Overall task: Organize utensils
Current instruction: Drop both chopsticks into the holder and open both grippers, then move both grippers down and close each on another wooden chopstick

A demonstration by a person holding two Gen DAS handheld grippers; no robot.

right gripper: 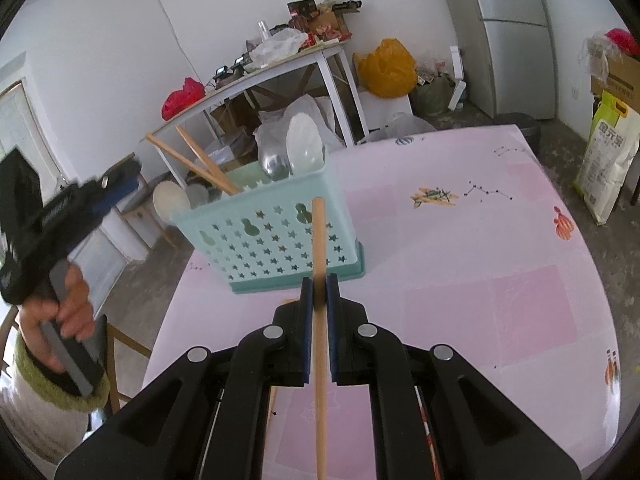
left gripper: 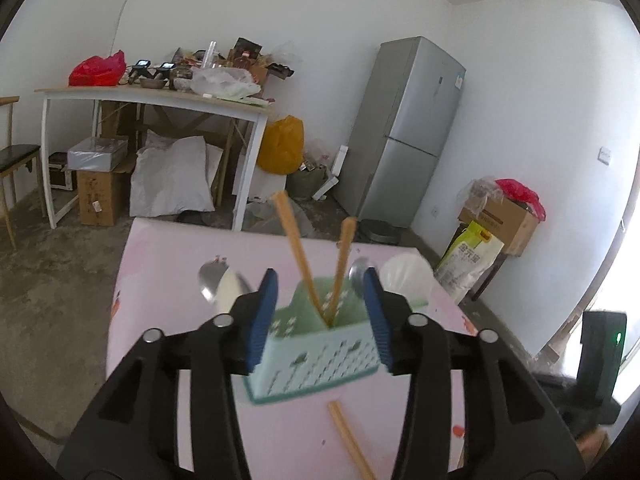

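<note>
A mint-green perforated utensil basket stands on the pink table. Two wooden chopsticks lean inside it, with metal and white spoons. My left gripper is open, its blue pads on either side of the basket; it also shows at the left of the right wrist view. My right gripper is shut on a wooden chopstick, held just in front of the basket. Another chopstick lies on the table below the left gripper.
A white side table piled with bags and clutter stands behind, with boxes and sacks under it. A grey fridge, a yellow bag and a cardboard box line the far wall. A chair is at the left.
</note>
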